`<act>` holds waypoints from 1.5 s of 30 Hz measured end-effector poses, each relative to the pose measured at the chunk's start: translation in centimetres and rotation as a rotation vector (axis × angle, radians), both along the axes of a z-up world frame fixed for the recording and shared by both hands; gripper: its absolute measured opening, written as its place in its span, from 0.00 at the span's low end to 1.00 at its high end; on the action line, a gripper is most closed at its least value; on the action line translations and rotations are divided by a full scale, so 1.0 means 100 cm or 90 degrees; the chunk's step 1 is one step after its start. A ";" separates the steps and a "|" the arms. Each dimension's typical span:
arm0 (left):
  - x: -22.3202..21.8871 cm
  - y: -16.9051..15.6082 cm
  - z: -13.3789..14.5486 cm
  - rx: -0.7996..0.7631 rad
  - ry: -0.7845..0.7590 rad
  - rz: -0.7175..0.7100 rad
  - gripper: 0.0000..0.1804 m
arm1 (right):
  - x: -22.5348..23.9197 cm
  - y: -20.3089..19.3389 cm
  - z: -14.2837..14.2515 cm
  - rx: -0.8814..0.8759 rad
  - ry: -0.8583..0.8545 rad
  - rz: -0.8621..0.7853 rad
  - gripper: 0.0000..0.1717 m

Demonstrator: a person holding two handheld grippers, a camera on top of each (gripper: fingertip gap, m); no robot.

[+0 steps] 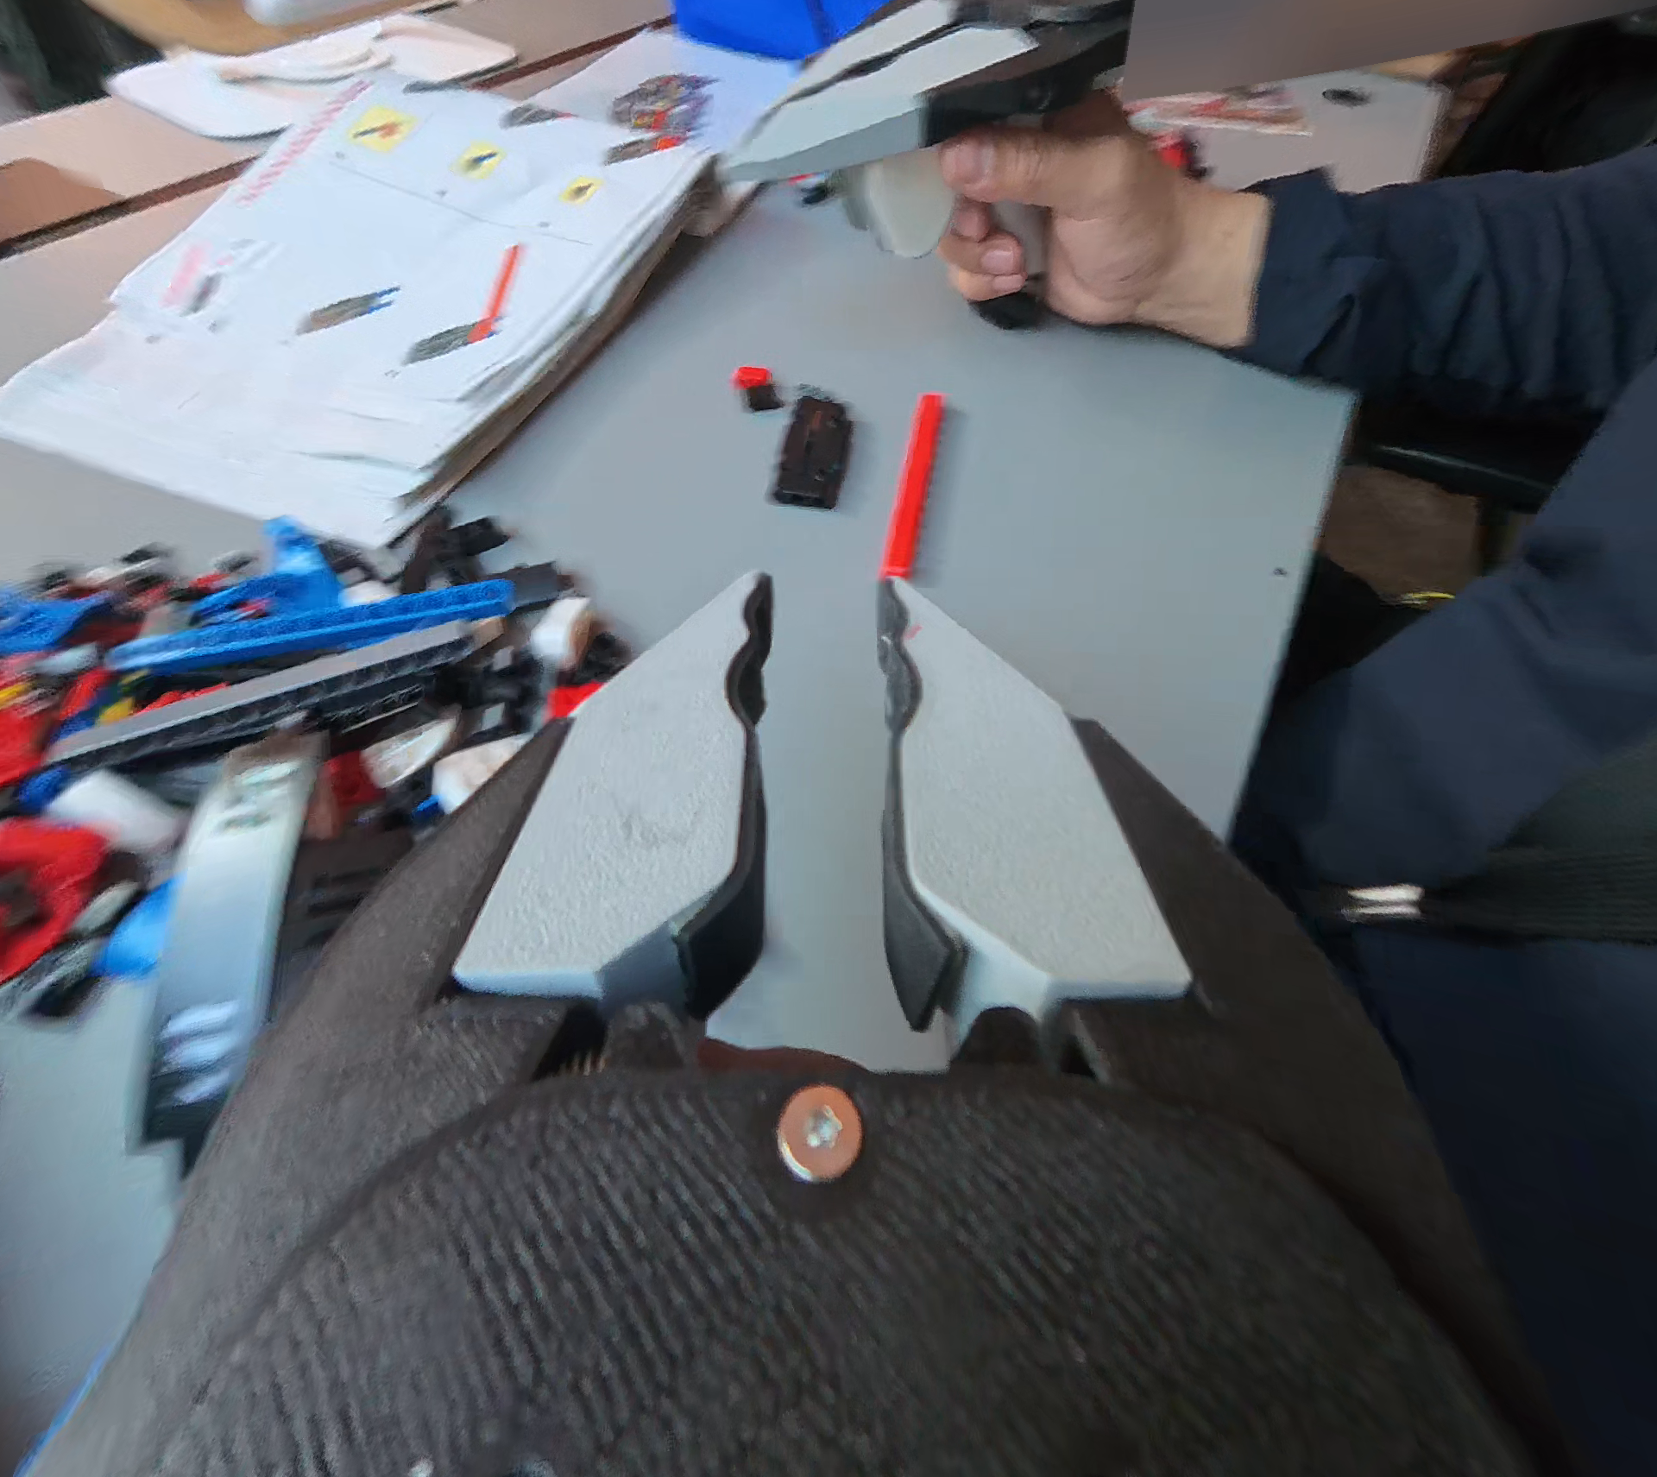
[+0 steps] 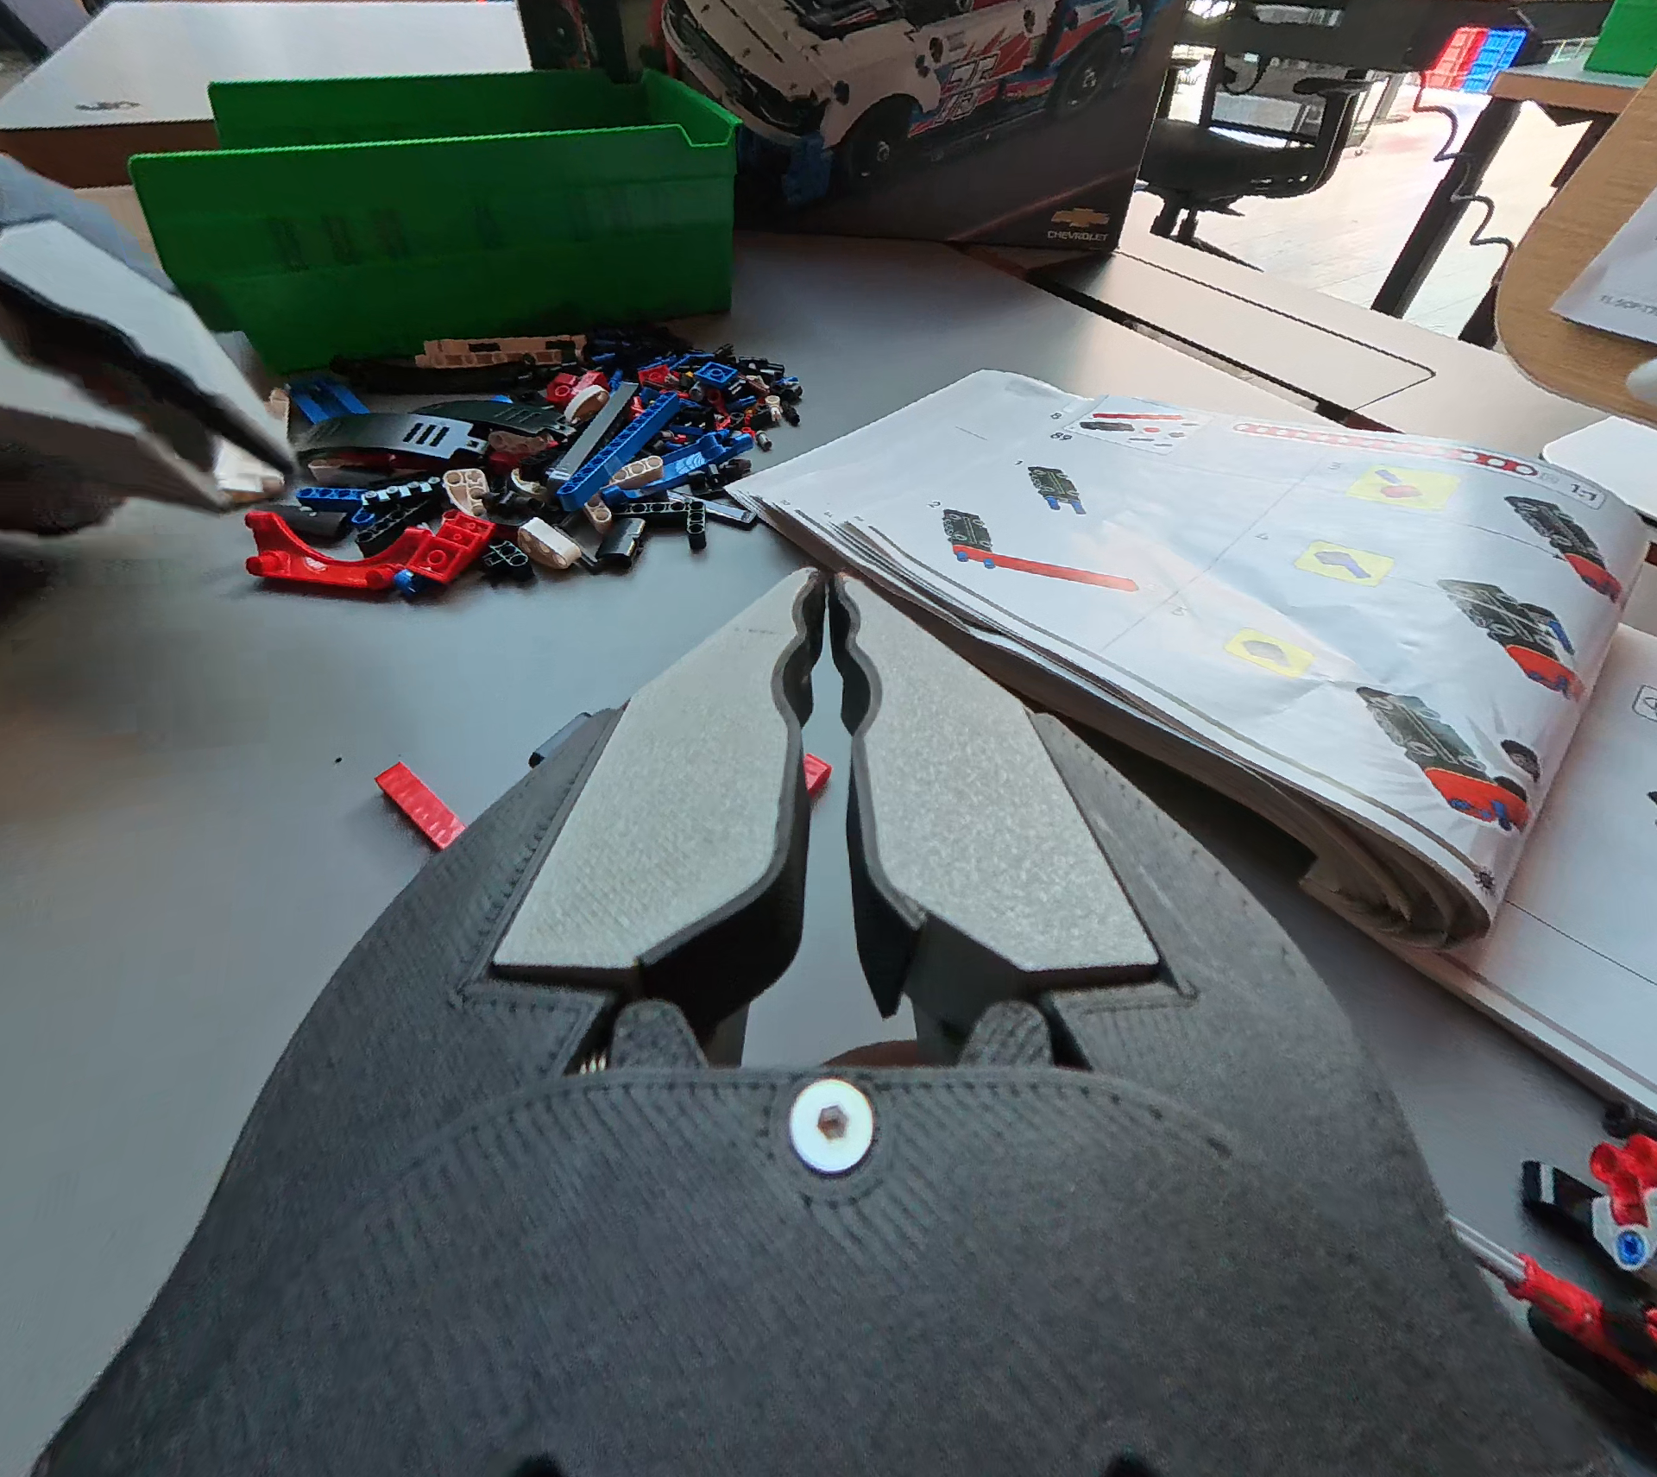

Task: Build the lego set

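The grey tabletop (image 1: 1076, 376) ends in a bare edge at the right of the left wrist view, and anything nudged that way could slide off onto the floor.

The thick open instruction booklet of white printed pages (image 2: 1255, 582) fills the right half of the right wrist view. Its curled page stack sits just beside the right tongs (image 2: 827, 591), so a sideways swing could catch and lift or crease a page.

The loose heap of blue, red, black and cream plastic building pieces (image 2: 538, 474) lies at centre left of that view, in front of a green plastic bin (image 2: 448, 232). It looks unstable; a careless dip could scatter it.

The left tongs (image 1: 825, 600) stand parted with nothing between them, low over the tabletop. Their right fingertip sits right at the near end of the long thin red plastic beam (image 1: 915, 483), centre of the frame. I'd worry a forward push would skate the beam away rather than catch it.

The right tongs are pinched together with nothing visible between the tips.

The small black studded block (image 1: 811, 452) and the tiny red piece (image 1: 749, 377) beside it are light and could be knocked askew.
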State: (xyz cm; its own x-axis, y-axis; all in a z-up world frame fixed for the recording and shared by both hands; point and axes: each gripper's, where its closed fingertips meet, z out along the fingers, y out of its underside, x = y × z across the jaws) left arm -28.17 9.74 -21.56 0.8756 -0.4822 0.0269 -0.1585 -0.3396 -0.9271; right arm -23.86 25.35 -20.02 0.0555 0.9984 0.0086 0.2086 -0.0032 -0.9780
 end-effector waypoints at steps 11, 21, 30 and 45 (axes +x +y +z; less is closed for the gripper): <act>-0.201 0.032 0.025 -0.127 0.125 0.467 0.14 | 0.000 -0.004 -0.002 0.002 -0.010 0.002 0.00; -0.211 0.043 -0.041 -0.359 0.164 0.476 0.25 | -0.001 -0.012 -0.006 0.018 -0.033 0.008 0.00; -0.199 0.023 -0.056 -0.400 0.138 0.462 0.07 | 0.001 -0.021 -0.005 0.057 -0.045 0.018 0.00; -0.205 0.044 -0.016 -0.293 0.084 0.492 0.12 | 0.002 -0.021 -0.007 0.058 -0.050 0.014 0.00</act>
State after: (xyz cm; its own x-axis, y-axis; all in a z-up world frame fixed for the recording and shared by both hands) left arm -48.67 14.12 -23.16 0.9600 0.2750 -0.0520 0.1723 -0.7271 -0.6645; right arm -23.70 23.30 -20.71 0.0298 0.9942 0.1031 0.2833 0.0905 -0.9548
